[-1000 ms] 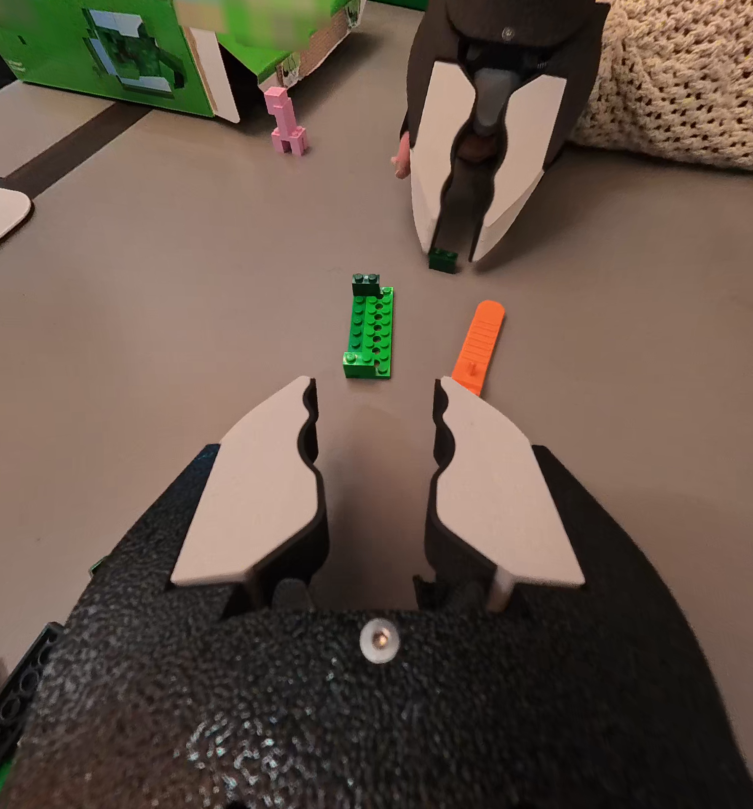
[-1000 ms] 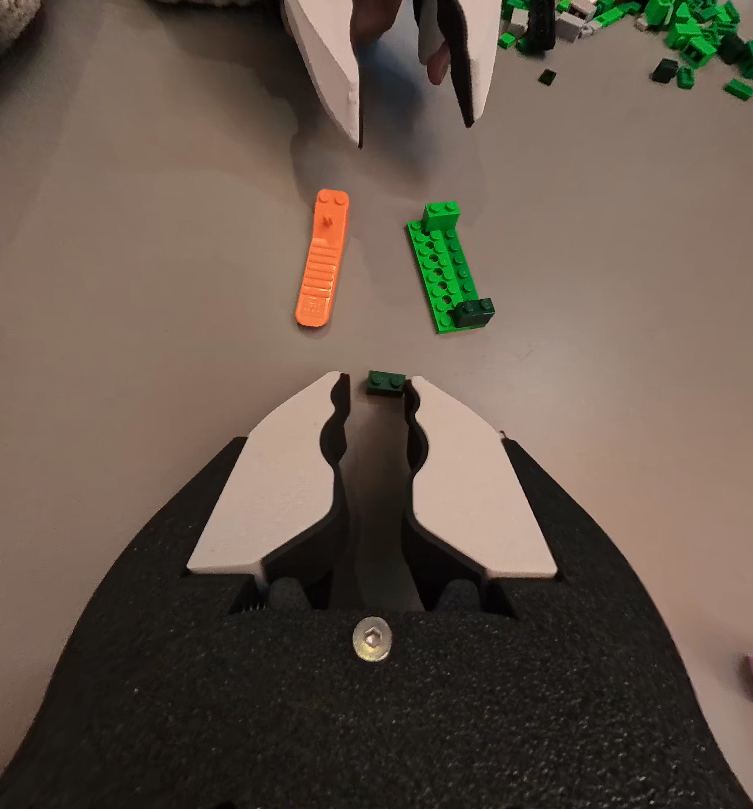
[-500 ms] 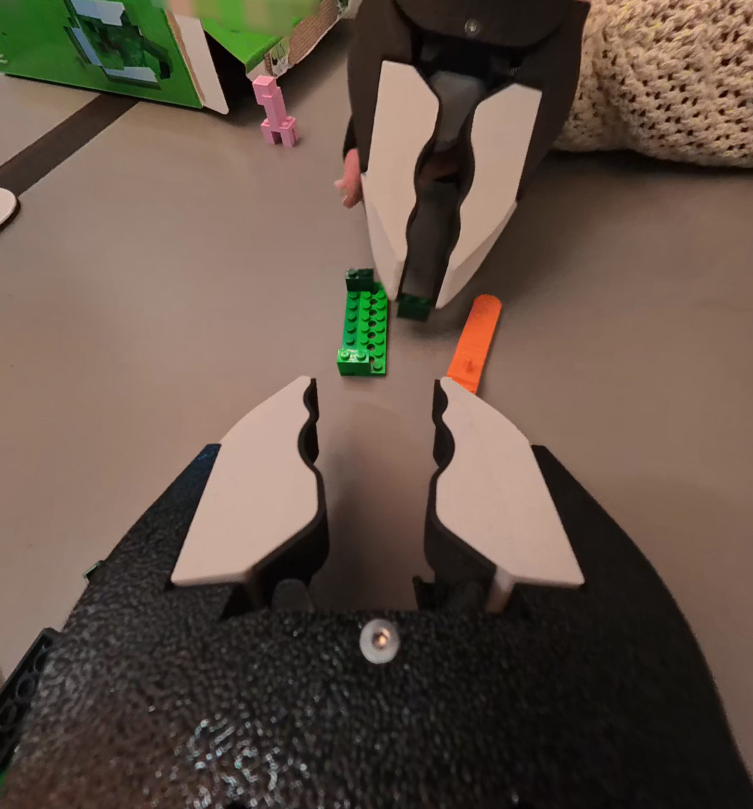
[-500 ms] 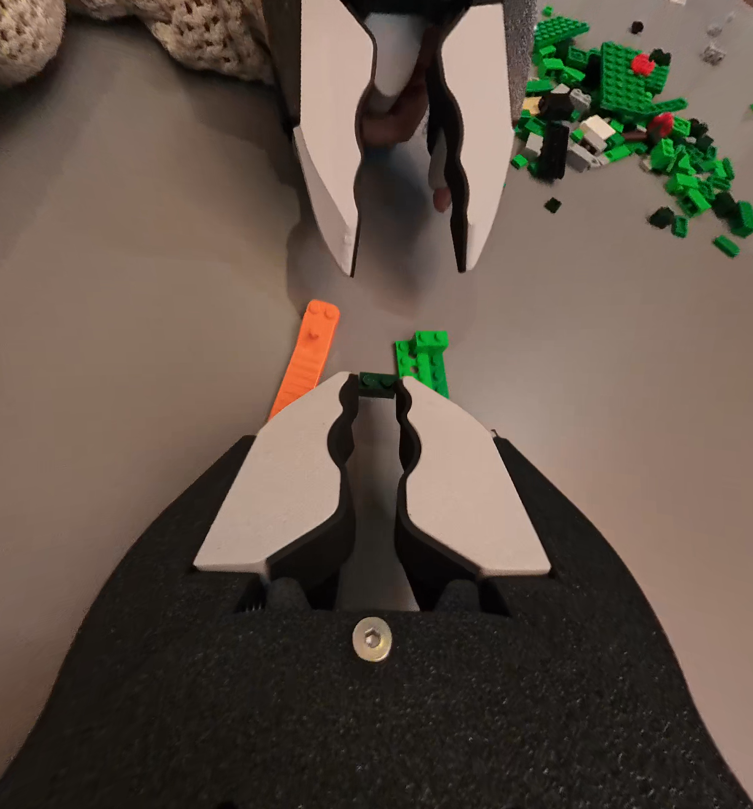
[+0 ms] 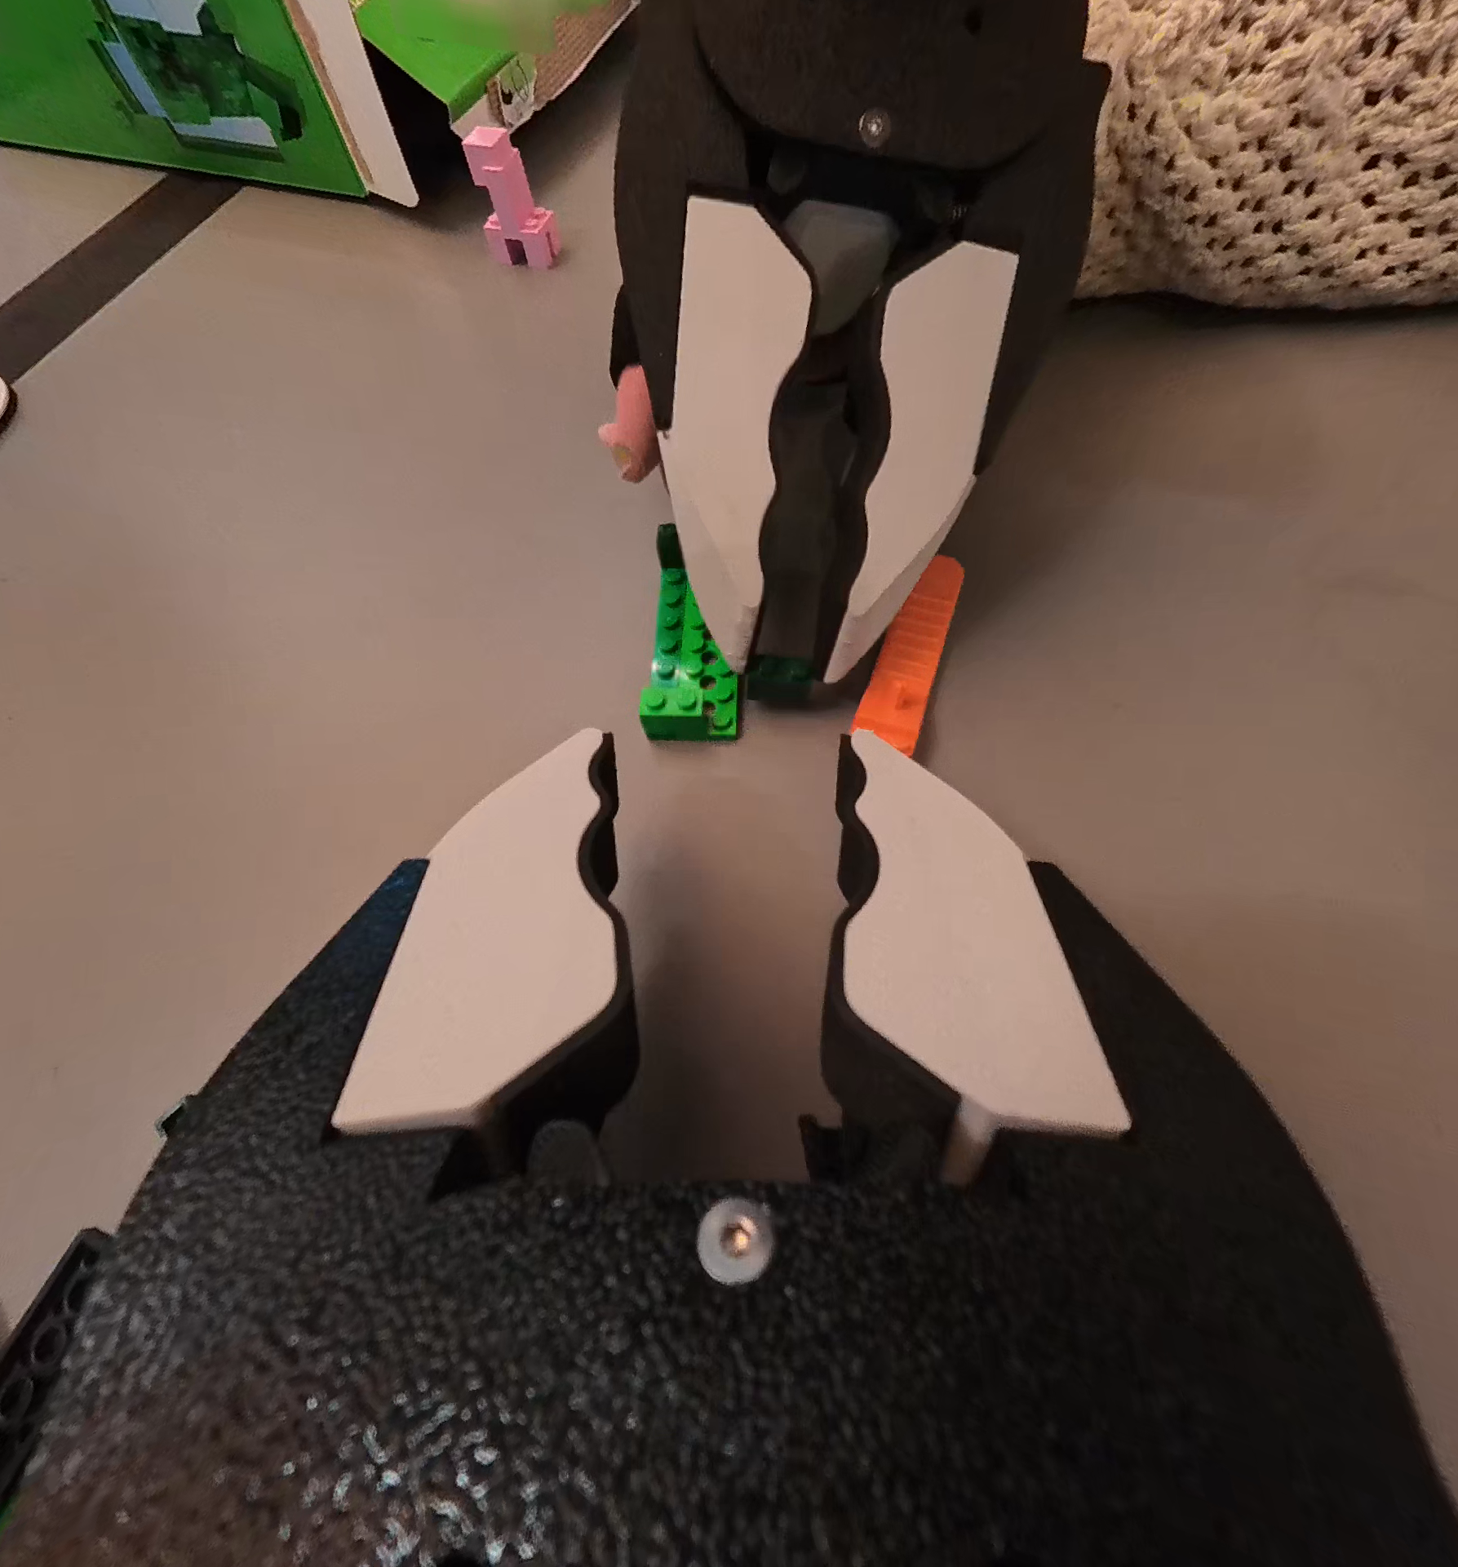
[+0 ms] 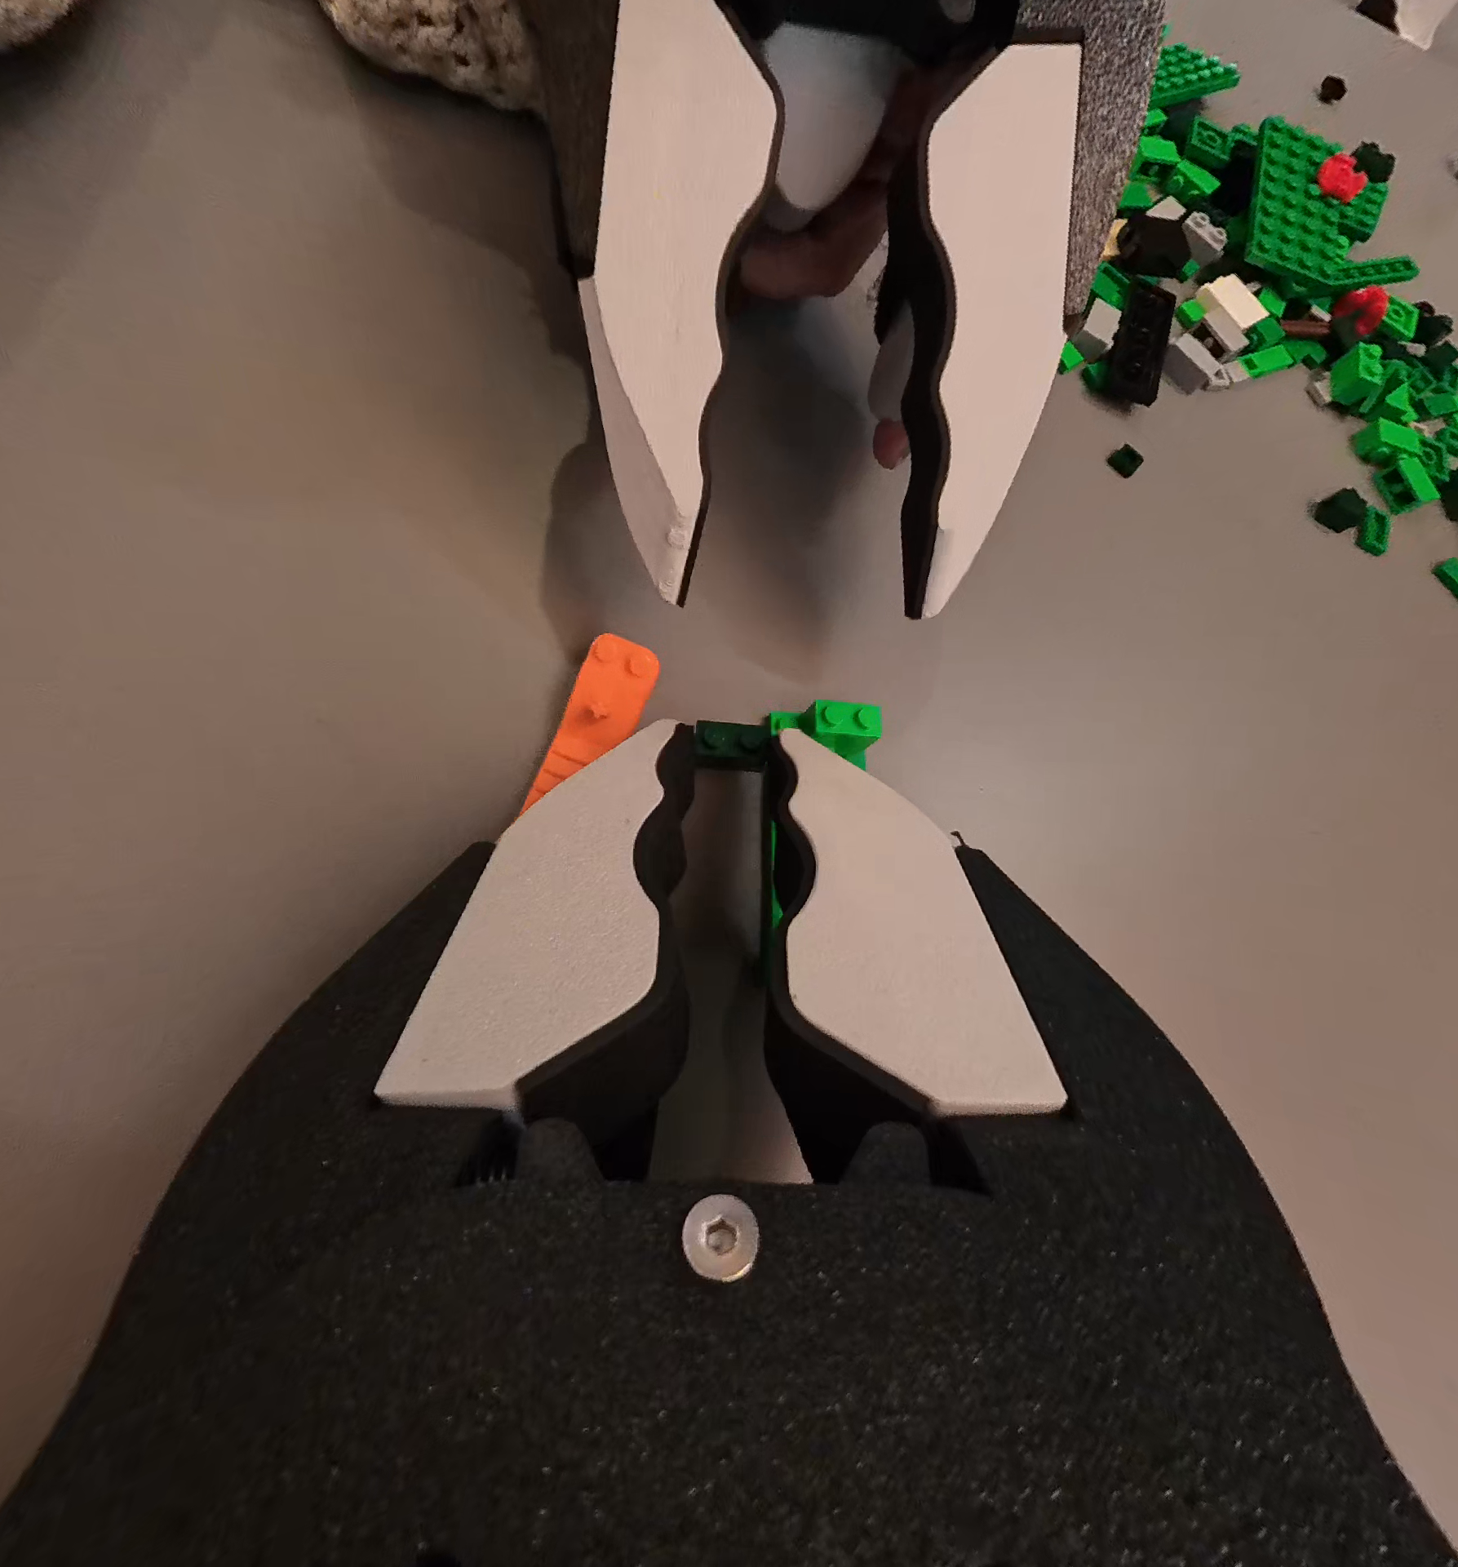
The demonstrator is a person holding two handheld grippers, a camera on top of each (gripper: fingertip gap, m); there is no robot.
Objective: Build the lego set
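My right gripper [image 6: 729, 736] is shut on a small dark green brick [image 6: 730, 744]. It holds the brick low, beside the near end of the bright green plate [image 5: 691, 657]. In the left wrist view the right gripper [image 5: 780, 666] covers much of the plate, and the dark brick [image 5: 780, 678] sits just right of the plate's corner. A bright green brick [image 6: 840, 721] sits on the plate's end. My left gripper [image 5: 725, 750] is open and empty, just short of the plate; it also shows in the right wrist view [image 6: 797, 606].
An orange brick separator [image 5: 912, 653] lies right of the plate. A pink figure [image 5: 513, 199] and a green box [image 5: 157, 85] stand at the back left. A knitted cream blanket [image 5: 1302, 153] lies at the back right. A pile of loose bricks [image 6: 1302, 280] lies beside the left gripper. Less than 4 cm separates the two grippers' tips.
My right gripper has carried the dark green brick forward along the plate toward my left gripper, to the plate's far end. The left gripper has stayed open and moved slightly closer.
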